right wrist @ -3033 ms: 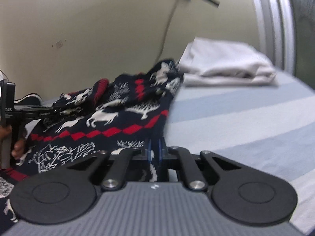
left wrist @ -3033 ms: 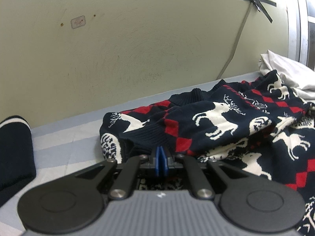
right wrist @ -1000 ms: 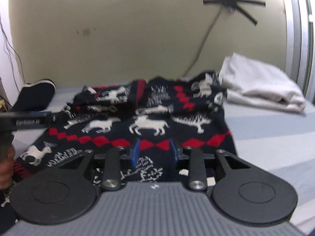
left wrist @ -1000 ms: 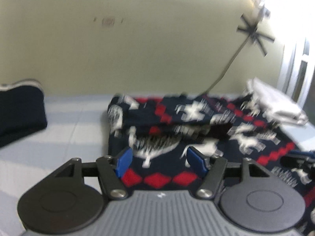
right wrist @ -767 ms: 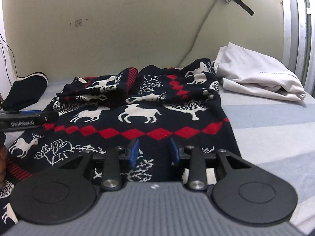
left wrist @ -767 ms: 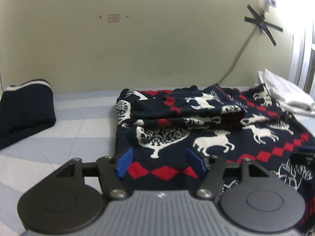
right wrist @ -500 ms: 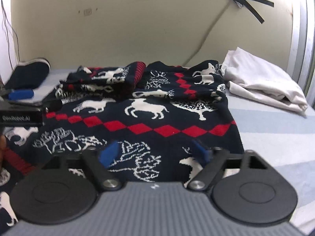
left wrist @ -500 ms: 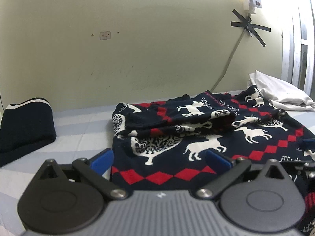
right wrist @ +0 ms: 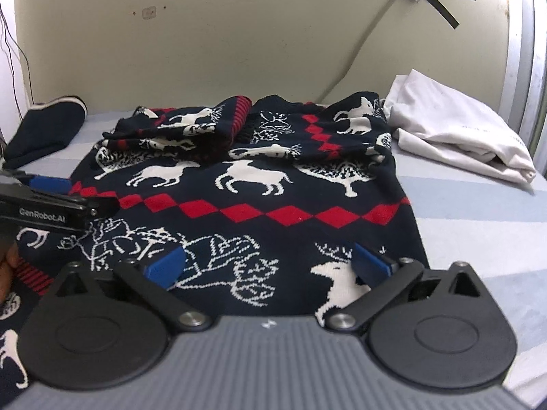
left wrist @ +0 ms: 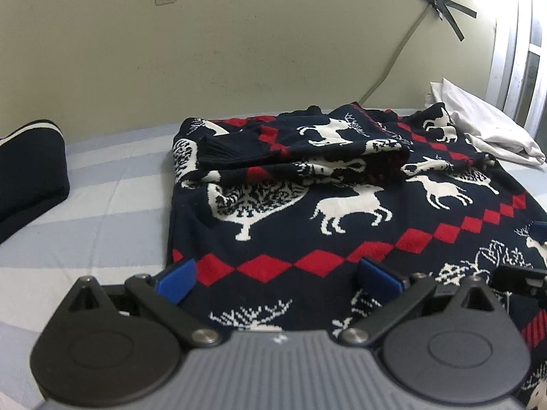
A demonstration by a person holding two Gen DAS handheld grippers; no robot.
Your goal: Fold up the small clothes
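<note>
A navy sweater (left wrist: 342, 205) with white reindeer and red diamonds lies spread on the striped bed, both sleeves folded in over its upper part. It also shows in the right wrist view (right wrist: 246, 184). My left gripper (left wrist: 278, 278) is open and empty, low over the sweater's near left part. My right gripper (right wrist: 268, 263) is open and empty, low over the near right part. The left gripper's body (right wrist: 44, 205) shows at the left edge of the right wrist view.
A folded white garment (right wrist: 458, 136) lies at the back right by the window frame. A dark navy garment (left wrist: 27, 167) with a white stripe lies at the back left. The beige wall runs behind the blue-striped bed sheet (right wrist: 478, 218).
Both grippers were shut on the sweater 3 s ago. They let go, opened wide over the last second and drew back. The sweater now lies flat.
</note>
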